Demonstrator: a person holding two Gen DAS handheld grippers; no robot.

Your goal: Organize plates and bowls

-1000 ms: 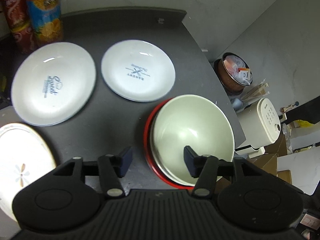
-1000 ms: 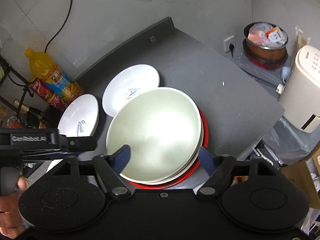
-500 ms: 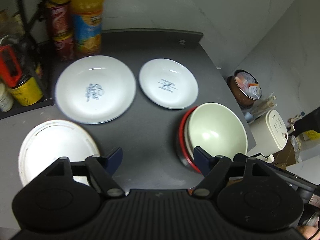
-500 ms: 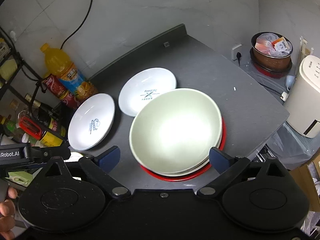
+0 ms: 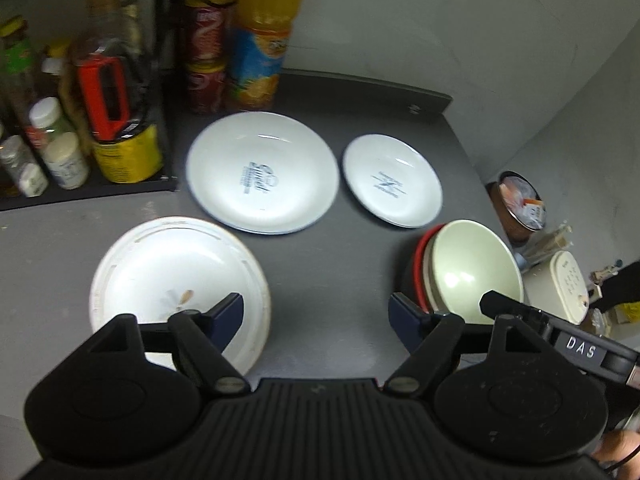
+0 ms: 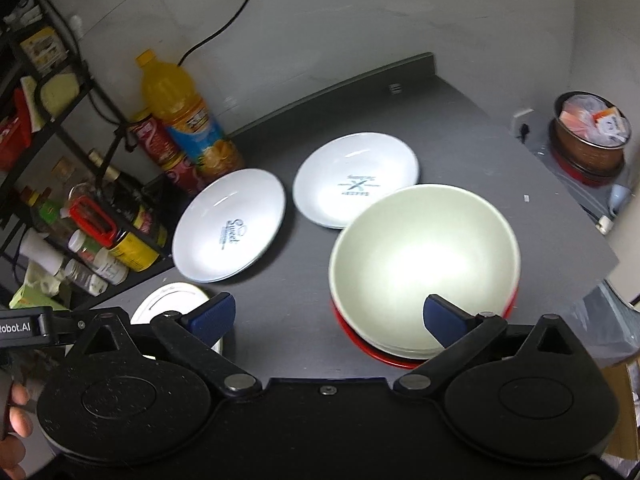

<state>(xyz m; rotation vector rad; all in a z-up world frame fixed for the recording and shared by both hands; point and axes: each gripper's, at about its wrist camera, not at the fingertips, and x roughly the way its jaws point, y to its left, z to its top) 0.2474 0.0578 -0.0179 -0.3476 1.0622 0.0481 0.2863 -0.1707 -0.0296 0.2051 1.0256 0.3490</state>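
Right wrist, bowl stack (image 6: 424, 252) at table edge (image 6: 576, 240)

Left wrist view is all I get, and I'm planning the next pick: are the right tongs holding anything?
Observer: No. The right tongs are open and empty.
Operator: My own tongs hide the cream bowl's near side. Is anything inside it?
Observer: Nothing. The cream bowl shows its whole inside, and it is bare.
Operator: How is the stack placed on the table?
Observer: It stands near the right front corner of the table, with bare top to its right.
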